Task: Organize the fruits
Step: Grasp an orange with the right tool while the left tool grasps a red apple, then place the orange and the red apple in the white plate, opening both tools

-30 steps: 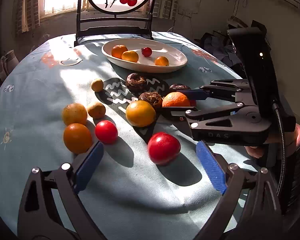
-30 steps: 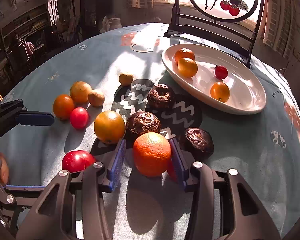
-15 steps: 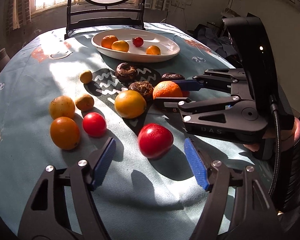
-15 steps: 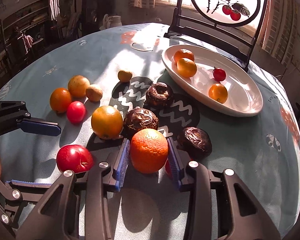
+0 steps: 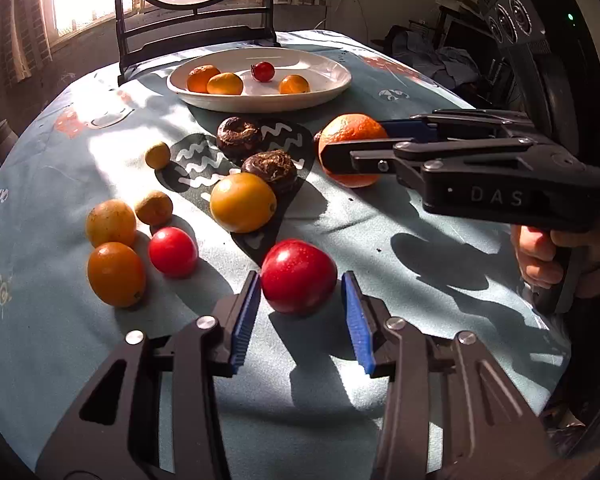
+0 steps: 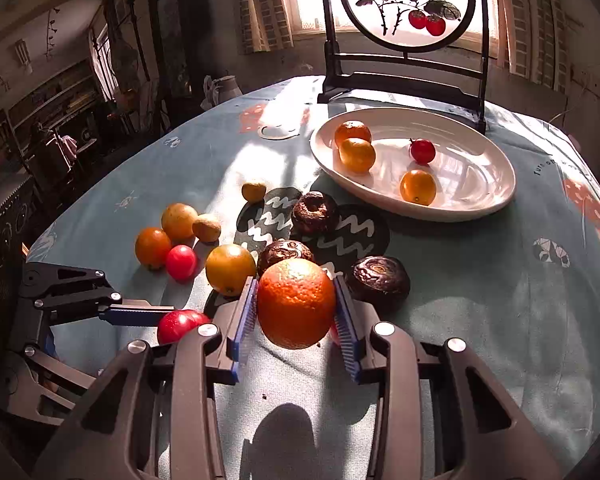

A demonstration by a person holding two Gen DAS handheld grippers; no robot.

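My right gripper [image 6: 296,322] is shut on a large orange [image 6: 296,304] and holds it above the cloth; its shadow lies below. The orange also shows in the left wrist view [image 5: 350,140]. My left gripper [image 5: 300,312] is open around a big red fruit [image 5: 299,276] that rests on the table, its left pad touching the fruit and the right pad a little apart. The white oval plate [image 5: 320,88] at the back holds three orange fruits and a small red one.
Loose on the blue tablecloth [image 5: 40,340] lie a yellow-orange fruit [image 5: 242,202], dark brown wrinkled fruits [image 5: 270,166], a small red tomato [image 5: 173,251] and several orange and tan fruits at the left. A chair with a round painted panel [image 6: 406,4] stands behind the plate.
My right gripper has closed on the orange and lifted it off the cloth. My left gripper has moved forward around the big red fruit and narrowed.
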